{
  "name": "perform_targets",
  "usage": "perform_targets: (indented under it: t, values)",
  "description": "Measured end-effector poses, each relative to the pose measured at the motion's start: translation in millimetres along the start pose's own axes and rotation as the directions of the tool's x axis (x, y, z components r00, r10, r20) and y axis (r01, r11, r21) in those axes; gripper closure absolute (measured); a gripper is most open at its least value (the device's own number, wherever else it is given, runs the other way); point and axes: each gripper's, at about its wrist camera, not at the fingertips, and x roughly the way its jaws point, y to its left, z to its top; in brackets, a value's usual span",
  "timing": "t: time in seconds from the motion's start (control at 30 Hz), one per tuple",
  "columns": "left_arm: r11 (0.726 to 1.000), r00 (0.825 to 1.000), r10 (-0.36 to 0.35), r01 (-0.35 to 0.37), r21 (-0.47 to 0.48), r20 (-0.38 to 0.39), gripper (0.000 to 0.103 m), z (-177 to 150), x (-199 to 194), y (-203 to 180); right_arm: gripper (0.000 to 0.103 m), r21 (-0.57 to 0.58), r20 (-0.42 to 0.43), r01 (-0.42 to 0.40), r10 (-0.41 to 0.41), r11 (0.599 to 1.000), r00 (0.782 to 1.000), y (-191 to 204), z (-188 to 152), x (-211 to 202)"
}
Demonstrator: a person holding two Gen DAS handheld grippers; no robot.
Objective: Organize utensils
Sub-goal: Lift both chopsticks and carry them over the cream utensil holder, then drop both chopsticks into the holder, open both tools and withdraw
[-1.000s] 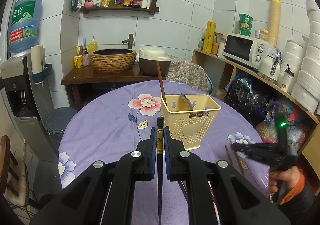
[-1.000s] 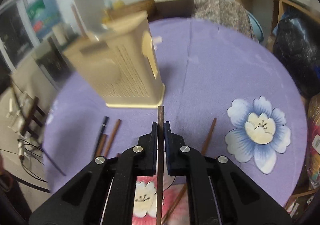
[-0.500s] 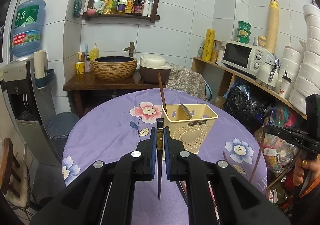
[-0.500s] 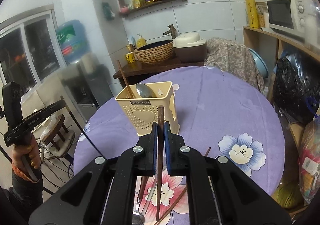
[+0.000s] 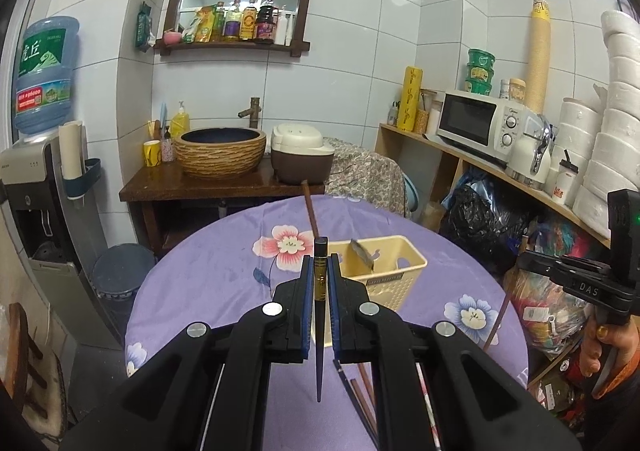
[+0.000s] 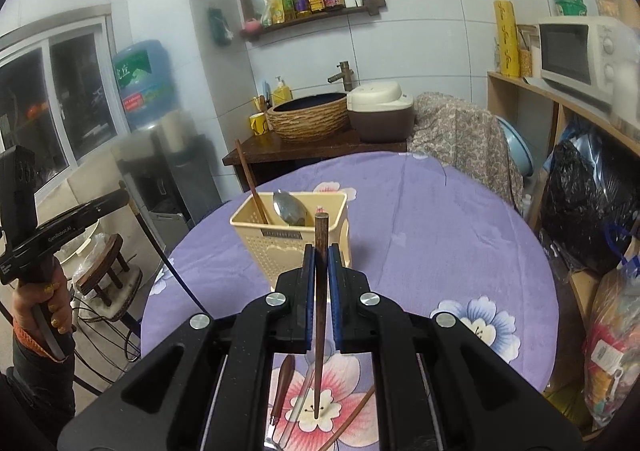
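A: On the left side, what did the left tongs (image 5: 320, 283) hold?

B: They were pinching a dark, tapered chopstick with a gold band (image 5: 320, 315). It hung upright, thin end down, above the round counter with the purple flowered cloth (image 5: 224, 279). I think it was held near the thick end so that the point could go first into the holder.

A: And in the middle?

B: The cream plastic utensil holder with small holes (image 6: 292, 247) stood on the counter. Inside it, a brown wooden chopstick (image 6: 250, 187) and a metal spoon (image 6: 289, 207) leaned on the walls. Some utensils still lay flat on the cloth near us, for example a brown-handled utensil (image 6: 282, 383), so the task seemed far from finished.

A: And the right side?

B: The right tongs (image 6: 321, 283) were pressed on a brown wooden chopstick with a round top (image 6: 320, 331), also vertical. Both sticks hung clear of the cloth, probably ready to be lowered into the holder.
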Motion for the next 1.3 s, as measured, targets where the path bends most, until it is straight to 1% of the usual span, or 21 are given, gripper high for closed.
perform_targets:
  t: [0.03, 0.13, 0.23, 0.3, 0.37, 0.43, 0.5, 0.57, 0.6, 0.7, 0.77, 0.83, 0.93, 1.03, 1.13, 1.2, 1.3]
  values:
    - [1.0, 1.0, -0.005, 0.005, 0.003, 0.008, 0.095, 8, -1, -1, 0.096, -0.004, 0.01, 0.001, -0.001, 1.0, 1.0, 1, 6, -1]
    - [1.0, 0.998, -0.016, 0.016, 0.009, 0.053, 0.095, 38, -8, -4, 0.096, -0.014, 0.068, -0.002, 0.003, 1.0, 0.998, 7, 40, -6]
    - [1.0, 0.993, -0.027, 0.026, 0.009, 0.115, 0.095, 71, -16, -11, 0.096, -0.012, 0.144, 0.009, -0.007, 1.0, 0.99, 12, 76, -13]
    - [1.0, 0.987, -0.024, 0.022, 0.016, 0.158, 0.095, 90, -18, -19, 0.096, 0.001, 0.204, 0.021, -0.021, 1.0, 0.979, 15, 102, -18]
    - [1.0, 0.983, -0.013, 0.013, 0.004, 0.184, 0.095, 106, -12, -27, 0.096, 0.026, 0.238, 0.023, -0.029, 0.999, 0.971, 15, 123, -17]
    - [1.0, 0.98, -0.005, 0.006, -0.007, 0.198, 0.095, 118, -3, -32, 0.095, 0.042, 0.275, 0.054, -0.063, 0.998, 0.959, 18, 140, -13]
    - [1.0, 0.978, 0.016, -0.013, -0.012, 0.206, 0.095, 126, 9, -36, 0.095, 0.03, 0.296, 0.096, -0.1, 0.995, 0.95, 23, 149, -2]
    - [0.999, 0.98, 0.033, -0.029, -0.019, 0.194, 0.095, 127, 27, -39, 0.095, 0.029, 0.301, 0.112, -0.116, 0.993, 0.947, 26, 151, 10]
    - [0.999, 0.983, 0.045, -0.042, -0.02, 0.178, 0.095, 124, 39, -40, 0.095, 0.026, 0.301, 0.117, -0.119, 0.993, 0.946, 27, 148, 15]
    - [0.998, 0.991, 0.049, -0.042, -0.051, 0.127, 0.095, 109, 63, -33, 0.095, 0.009, 0.289, 0.151, -0.147, 0.988, 0.946, 31, 132, 38]
    - [0.996, 0.992, 0.062, -0.055, -0.064, 0.107, 0.095, 96, 76, -27, 0.095, 0.006, 0.259, 0.155, -0.151, 0.988, 0.954, 29, 118, 55]
    - [0.995, 0.996, 0.062, -0.056, -0.082, 0.07, 0.095, 81, 89, -22, 0.095, 0.007, 0.225, 0.153, -0.151, 0.988, 0.963, 28, 107, 67]
    - [0.994, 0.998, 0.061, -0.058, -0.092, 0.033, 0.095, 60, 102, -15, 0.095, 0.006, 0.178, 0.159, -0.158, 0.987, 0.971, 24, 91, 84]
    - [0.992, 0.998, 0.061, -0.061, -0.108, -0.002, 0.095, 45, 112, -10, 0.095, 0.022, 0.153, 0.154, -0.156, 0.988, 0.976, 20, 81, 92]
    - [0.993, 0.998, 0.064, -0.066, -0.099, -0.025, 0.095, 36, 117, -9, 0.095, 0.019, 0.121, 0.158, -0.159, 0.987, 0.98, 17, 77, 100]
    - [0.993, 0.997, 0.07, -0.073, -0.091, -0.033, 0.095, 34, 121, -10, 0.095, 0.022, 0.113, 0.162, -0.163, 0.987, 0.98, 14, 73, 104]
    - [0.993, 0.997, 0.062, -0.066, -0.096, -0.049, 0.095, 31, 124, -9, 0.095, 0.032, 0.105, 0.174, -0.177, 0.984, 0.979, 9, 69, 109]
